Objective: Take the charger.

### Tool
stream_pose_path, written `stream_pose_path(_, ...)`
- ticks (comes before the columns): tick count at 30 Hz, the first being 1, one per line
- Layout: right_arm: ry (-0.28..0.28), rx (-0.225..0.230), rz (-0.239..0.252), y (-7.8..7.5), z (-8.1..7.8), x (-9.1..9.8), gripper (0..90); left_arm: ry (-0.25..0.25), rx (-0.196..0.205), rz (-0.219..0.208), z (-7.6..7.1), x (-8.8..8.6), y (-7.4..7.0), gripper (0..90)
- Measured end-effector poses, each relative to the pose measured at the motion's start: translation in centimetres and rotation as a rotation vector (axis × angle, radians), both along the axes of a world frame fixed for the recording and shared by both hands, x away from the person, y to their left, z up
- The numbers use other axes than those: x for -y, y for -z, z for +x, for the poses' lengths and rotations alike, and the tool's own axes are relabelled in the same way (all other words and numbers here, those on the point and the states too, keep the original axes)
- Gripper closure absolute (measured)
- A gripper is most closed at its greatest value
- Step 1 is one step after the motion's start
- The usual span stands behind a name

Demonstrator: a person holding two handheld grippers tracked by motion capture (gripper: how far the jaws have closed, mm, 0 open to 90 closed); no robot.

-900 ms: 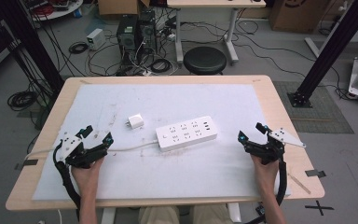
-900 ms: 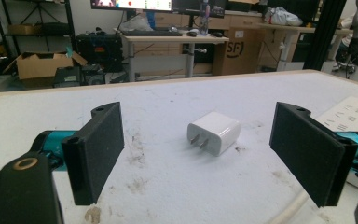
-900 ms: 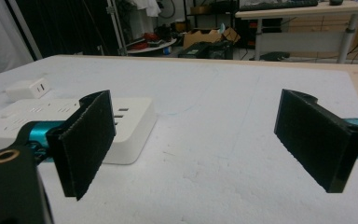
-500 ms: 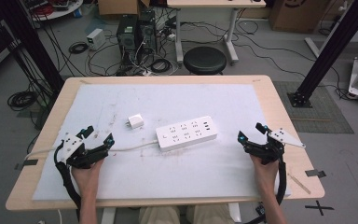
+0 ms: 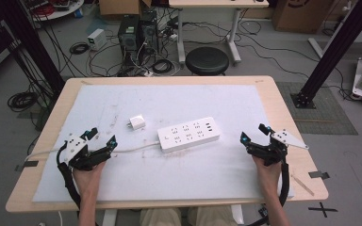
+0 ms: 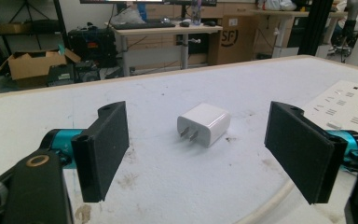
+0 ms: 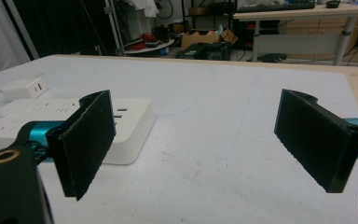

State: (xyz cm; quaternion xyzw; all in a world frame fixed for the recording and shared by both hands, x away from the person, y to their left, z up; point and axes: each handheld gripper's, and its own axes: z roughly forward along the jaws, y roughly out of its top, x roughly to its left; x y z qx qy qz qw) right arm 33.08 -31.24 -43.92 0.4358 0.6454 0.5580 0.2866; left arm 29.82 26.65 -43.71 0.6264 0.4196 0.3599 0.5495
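A: L gripper (image 5: 101,139) status?
B: Jaws spread wide, nothing in them. Low at the near-left of the table (image 5: 283,101), aimed at the charger (image 6: 203,124), which lies on its side just ahead, prongs toward the cam.
A: R gripper (image 5: 253,134)?
B: Also spread wide, holding nothing, near-right, just beside the strip (image 5: 188,134) end.
A: So progress?
B: Looks like zero so far. Charger is loose on the mat (image 5: 122,103), near the strip's far-left corner but apart, not plugged in. Prob. left to do: grab it, turn prongs down, seat in a socket (R likely steadies the strip).
A: Surface, room?
B: White mat w/ scuffs on a wood table; strip's cable (image 5: 42,153) runs off the left edge. Beyond: stool (image 5: 208,60), PC towers (image 5: 135,33), floor cables, desks.
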Motion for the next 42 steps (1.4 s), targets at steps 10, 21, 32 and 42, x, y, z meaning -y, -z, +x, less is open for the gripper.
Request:
stream_pose_path(10, 0.0, 0.001, -0.001, 0.0, 0.0, 0.0, 12.6, 0.145, -0.077, 0.026, 1.2, -0.1, -2.5, 21.5)
stream_pose_path(21, -0.003, -0.005, -0.005, 0.0, 0.0, -0.1, 12.6, 0.281, -0.189, 0.164, 3.5, 1.2, -4.2, 21.6)
stream_pose_path(32, -0.003, -0.012, -0.02, 0.0, 0.0, -0.3, 12.6, 0.388, -0.278, 0.292, 6.8, 1.9, -6.0, 21.2)
stream_pose_path(42, -0.004, -0.014, -0.054, -0.1, 0.0, -0.7, 12.6, 0.477, -0.353, 0.387, 10.2, 3.3, -6.0, 21.3)
